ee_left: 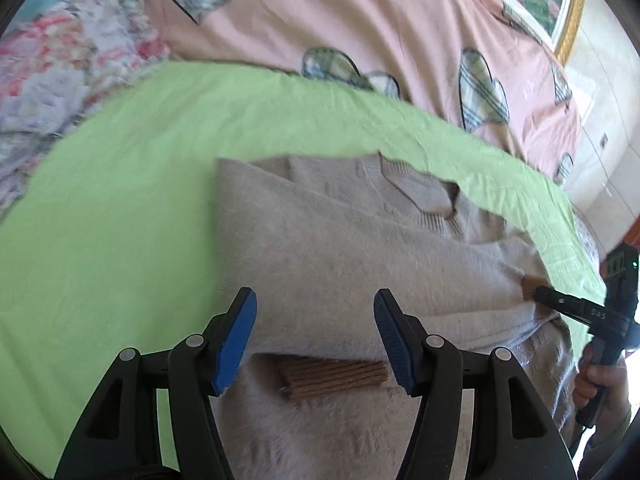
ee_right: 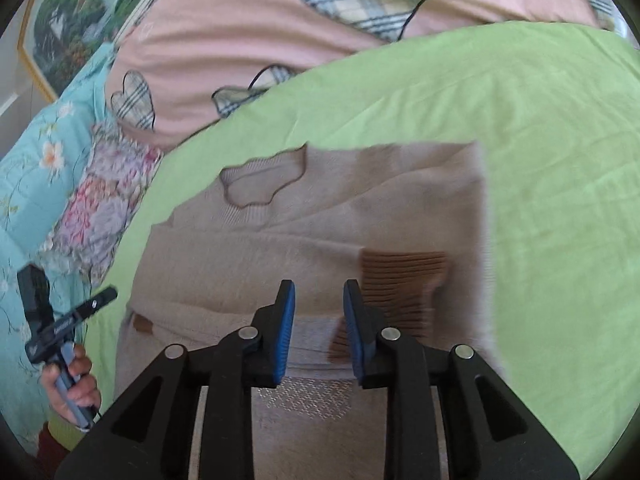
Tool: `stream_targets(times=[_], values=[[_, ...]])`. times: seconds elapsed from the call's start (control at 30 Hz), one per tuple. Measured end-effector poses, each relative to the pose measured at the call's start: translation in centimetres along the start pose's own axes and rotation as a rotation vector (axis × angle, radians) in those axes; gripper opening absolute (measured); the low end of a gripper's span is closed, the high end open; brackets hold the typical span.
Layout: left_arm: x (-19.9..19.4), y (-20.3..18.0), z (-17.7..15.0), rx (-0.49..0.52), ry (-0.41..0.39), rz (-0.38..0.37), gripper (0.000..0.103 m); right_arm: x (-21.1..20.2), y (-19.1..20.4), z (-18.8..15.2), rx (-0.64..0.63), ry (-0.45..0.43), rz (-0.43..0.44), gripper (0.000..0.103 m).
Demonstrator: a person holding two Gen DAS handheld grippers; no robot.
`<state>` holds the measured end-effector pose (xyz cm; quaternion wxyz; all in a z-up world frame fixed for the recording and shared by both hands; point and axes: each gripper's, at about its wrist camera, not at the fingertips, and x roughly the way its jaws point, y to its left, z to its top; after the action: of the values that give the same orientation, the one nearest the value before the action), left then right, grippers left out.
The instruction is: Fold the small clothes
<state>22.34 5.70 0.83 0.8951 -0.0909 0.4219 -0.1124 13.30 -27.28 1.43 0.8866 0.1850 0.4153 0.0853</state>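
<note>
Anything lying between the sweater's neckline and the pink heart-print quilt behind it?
No. In both wrist views only bare green sheet separates the neckline of the beige sweater from the pink quilt.

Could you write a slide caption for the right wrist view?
Right gripper open above a folded beige sweater with brown ribbed cuff on a green sheet.

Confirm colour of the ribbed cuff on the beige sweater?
Brown ribbed cuff on the fuzzy beige knit sweater; clearest in the right wrist view.

Green sheet (ee_right: 540, 160) on bed, pink heart quilt (ee_left: 320, 12), gold-framed pic (ee_right: 60, 32).
</note>
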Motion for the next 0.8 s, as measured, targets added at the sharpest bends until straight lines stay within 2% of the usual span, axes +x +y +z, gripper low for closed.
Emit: stream_targets(times=[0.07,0.1,0.17,0.3,0.33,0.43,0.47,0.63,0.8], values=[[2.3,-0.1,-0.6,0.025,0.075,0.09,0.057,1.7,-0.2,-0.5,0.008,0.061,-0.028,0.026],[2.8,-0.1,-1.0,0.051,0.081,0.104,0.057,2.1,-0.5,-1.0,0.014,0.089,-0.047,0.026],[2.4,0.0,-1.6,0.071,0.061,0.095,0.057,1.9,-0.8,-1.9,0.022,0.098,-0.025,0.026],[0.2,0.1,-2.0,0.057,0.052,0.095,0.06,-0.5,-0.7,-2.9,0.033,0.082,-0.036,0.026],[-0.5,0.1,-2.3,0.054,0.045,0.099,0.062,-1.4,-0.5,-3.1,0.035,0.069,-0.041,0.03],[-2.9,0.3,-3.7,0.028,0.038,0.078,0.063,-4.8,0.4,-4.3,0.04,0.004,-0.025,0.053],[-3.9,0.2,-4.6,0.02,0.036,0.067,0.063,-6.0,0.7,-5.0,0.039,-0.018,-0.017,0.055],[-7.8,1.4,-9.2,-0.013,0.046,0.058,0.063,-9.5,0.7,-8.5,0.06,-0.047,-0.016,0.055],[-10.5,2.7,-12.8,-0.032,0.058,0.029,0.063,-11.5,-0.2,-11.7,0.104,-0.037,-0.02,0.055]])
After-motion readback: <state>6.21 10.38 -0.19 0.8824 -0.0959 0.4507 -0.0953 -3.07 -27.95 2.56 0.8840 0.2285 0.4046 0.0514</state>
